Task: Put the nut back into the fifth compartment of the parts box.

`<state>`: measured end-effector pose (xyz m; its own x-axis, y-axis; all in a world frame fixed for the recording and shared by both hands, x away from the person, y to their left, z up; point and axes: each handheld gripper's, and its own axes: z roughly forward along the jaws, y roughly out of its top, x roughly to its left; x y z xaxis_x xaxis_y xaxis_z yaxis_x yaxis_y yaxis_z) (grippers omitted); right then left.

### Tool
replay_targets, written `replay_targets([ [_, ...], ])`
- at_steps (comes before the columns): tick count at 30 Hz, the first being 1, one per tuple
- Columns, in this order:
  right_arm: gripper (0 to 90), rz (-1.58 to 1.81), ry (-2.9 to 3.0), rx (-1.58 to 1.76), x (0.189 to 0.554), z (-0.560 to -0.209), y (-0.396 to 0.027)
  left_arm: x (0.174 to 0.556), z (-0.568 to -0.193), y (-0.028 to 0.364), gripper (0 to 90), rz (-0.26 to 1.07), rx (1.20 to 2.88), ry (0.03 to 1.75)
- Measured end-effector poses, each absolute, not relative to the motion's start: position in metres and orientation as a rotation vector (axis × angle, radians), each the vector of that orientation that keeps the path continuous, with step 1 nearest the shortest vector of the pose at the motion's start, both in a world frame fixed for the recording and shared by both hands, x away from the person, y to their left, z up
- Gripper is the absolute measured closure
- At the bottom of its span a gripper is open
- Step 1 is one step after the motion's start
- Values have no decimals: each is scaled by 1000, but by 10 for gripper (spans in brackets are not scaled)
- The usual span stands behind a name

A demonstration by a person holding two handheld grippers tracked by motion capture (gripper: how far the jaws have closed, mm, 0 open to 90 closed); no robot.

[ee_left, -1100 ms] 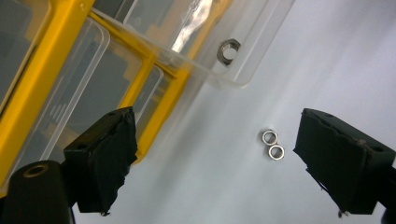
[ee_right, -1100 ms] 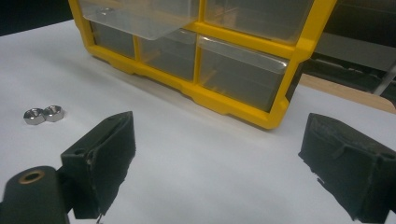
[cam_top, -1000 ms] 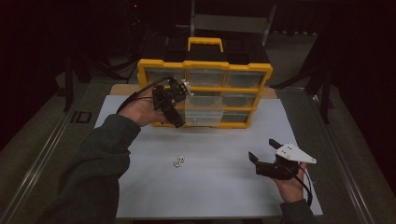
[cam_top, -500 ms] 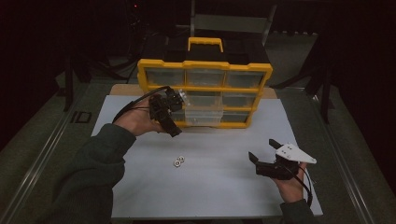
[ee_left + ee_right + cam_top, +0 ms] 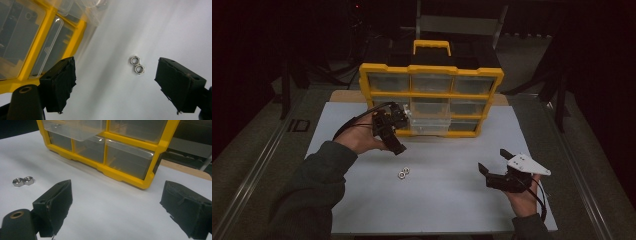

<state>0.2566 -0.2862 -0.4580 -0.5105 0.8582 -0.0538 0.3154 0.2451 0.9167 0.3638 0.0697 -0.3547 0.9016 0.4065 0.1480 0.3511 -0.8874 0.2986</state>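
Two small steel hex nuts (image 5: 404,172) lie touching each other on the white mat, left of its middle. My left gripper (image 5: 396,145) hovers just beyond them, in front of the yellow organizer (image 5: 432,68), tilted down toward the mat. In the left gripper view the nuts (image 5: 137,65) sit ahead of the left gripper (image 5: 116,82), whose jaws stand wide apart with nothing between them. My right gripper (image 5: 493,161) rests low at the mat's right, open and empty. In the right gripper view, the right gripper (image 5: 116,207) faces the organizer's lower right corner, with the nuts (image 5: 23,181) at the far left.
The organizer stands upright at the back of the white mat (image 5: 437,205), with clear drawers and a yellow handle (image 5: 432,47). One clear drawer (image 5: 429,122) in the middle column is pulled out over the mat. A dark table surrounds the mat.
My left gripper has come down and back from the pulled-out drawer toward the nuts. The right gripper has stayed where it was.
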Motion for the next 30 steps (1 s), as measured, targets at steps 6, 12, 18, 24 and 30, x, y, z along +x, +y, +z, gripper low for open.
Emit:
replay_targets([
  [6,103,1244,1951,1069,256,-458,-287,360,-364,68,174,283,2806,554],
  [12,103,1243,1952,1067,256,-458,-287,357,-375,65,177,257,2827,537],
  [18,103,1245,1951,1067,256,-457,-287,355,-388,60,175,233,2849,521],
  [24,103,1244,1951,1068,256,-457,-287,353,-400,55,178,209,2874,502],
  [30,103,1244,1952,1066,256,-457,-287,353,-411,51,184,189,2884,491],
])
